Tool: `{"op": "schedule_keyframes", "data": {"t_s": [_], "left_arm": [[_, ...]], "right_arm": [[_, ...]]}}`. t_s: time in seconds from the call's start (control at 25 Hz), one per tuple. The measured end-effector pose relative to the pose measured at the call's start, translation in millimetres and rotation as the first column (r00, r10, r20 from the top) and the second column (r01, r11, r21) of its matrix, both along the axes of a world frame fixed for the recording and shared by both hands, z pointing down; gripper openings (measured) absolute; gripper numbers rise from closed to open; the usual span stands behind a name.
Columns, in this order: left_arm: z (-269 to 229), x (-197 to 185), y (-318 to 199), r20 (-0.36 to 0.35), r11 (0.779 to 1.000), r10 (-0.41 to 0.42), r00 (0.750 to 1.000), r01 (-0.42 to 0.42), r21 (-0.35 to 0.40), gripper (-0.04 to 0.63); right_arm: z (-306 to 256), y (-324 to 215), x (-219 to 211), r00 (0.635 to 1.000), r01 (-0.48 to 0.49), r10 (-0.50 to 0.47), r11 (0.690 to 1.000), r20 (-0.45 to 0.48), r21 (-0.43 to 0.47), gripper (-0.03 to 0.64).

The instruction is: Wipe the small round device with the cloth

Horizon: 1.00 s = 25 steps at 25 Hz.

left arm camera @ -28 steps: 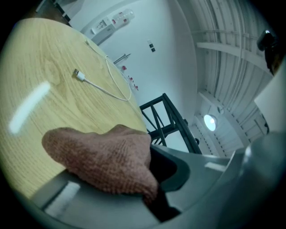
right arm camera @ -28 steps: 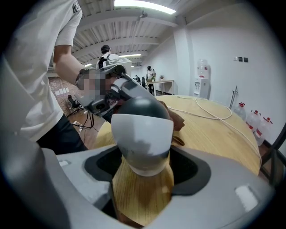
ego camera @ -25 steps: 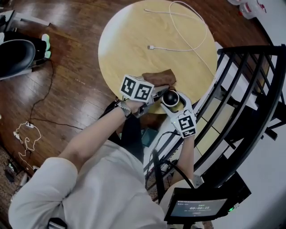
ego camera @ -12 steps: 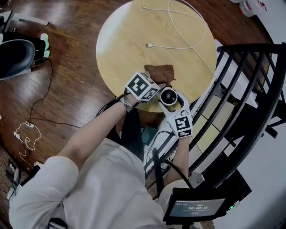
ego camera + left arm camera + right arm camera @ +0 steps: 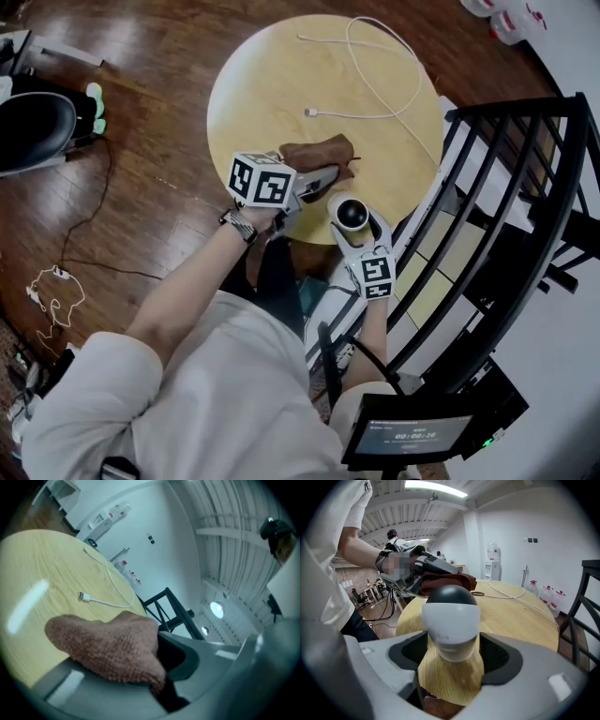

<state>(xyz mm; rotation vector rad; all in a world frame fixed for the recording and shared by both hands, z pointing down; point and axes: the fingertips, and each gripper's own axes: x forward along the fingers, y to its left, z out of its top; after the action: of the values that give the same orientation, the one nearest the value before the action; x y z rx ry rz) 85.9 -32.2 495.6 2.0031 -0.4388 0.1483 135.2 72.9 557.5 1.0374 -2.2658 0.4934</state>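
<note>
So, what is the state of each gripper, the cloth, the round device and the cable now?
left gripper: shut on the brown cloth.
right gripper: shut on the round device.
brown cloth: bunched, clamped at one end.
round device: upright, dark dome up, not touching the cloth.
white USB cable: unplugged, lying loose on the table.

The cloth (image 5: 108,644) is a rust-brown, coarse looped weave, rough and matt, while the small round device (image 5: 451,620) has a smooth matt white plastic body under a glossy black dome. The round table (image 5: 272,84) is pale, smooth wood with a soft sheen. The white cable (image 5: 311,112) on it is smooth plastic, and the floor (image 5: 141,159) is dark, glossy wood.
</note>
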Motion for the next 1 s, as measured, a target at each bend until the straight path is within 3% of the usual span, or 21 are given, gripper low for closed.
{"op": "schedule_keyframes", "data": {"t_s": [0.12, 0.32, 0.52, 0.72, 1.0], "left_arm": [[-5, 9, 5, -0.060, 0.999, -0.016, 0.998, 0.013, -0.049, 0.040], [2, 28, 34, -0.069, 0.995, 0.026, 0.997, -0.033, -0.091, 0.040], [14, 34, 51, -0.067, 0.993, 0.033, 0.997, -0.040, -0.107, 0.040], [33, 32, 49, 0.016, 0.986, 0.102, 0.995, -0.099, -0.133, 0.040], [53, 25, 49, 0.165, 0.981, 0.185, 0.969, -0.173, -0.088, 0.038]], "right_arm": [[2, -1, 7, 0.995, 0.091, -0.092, 0.996, -0.025, -0.012, 0.339], [3, -6, -3, 0.960, 0.277, -0.279, 0.959, -0.031, -0.068, 0.354], [5, -5, -10, 0.947, 0.319, -0.322, 0.941, -0.012, -0.113, 0.351], [2, -3, -12, 0.950, 0.311, -0.313, 0.945, 0.003, -0.105, 0.350], [0, -5, -18, 0.953, 0.302, -0.302, 0.949, 0.017, -0.094, 0.350]]}}
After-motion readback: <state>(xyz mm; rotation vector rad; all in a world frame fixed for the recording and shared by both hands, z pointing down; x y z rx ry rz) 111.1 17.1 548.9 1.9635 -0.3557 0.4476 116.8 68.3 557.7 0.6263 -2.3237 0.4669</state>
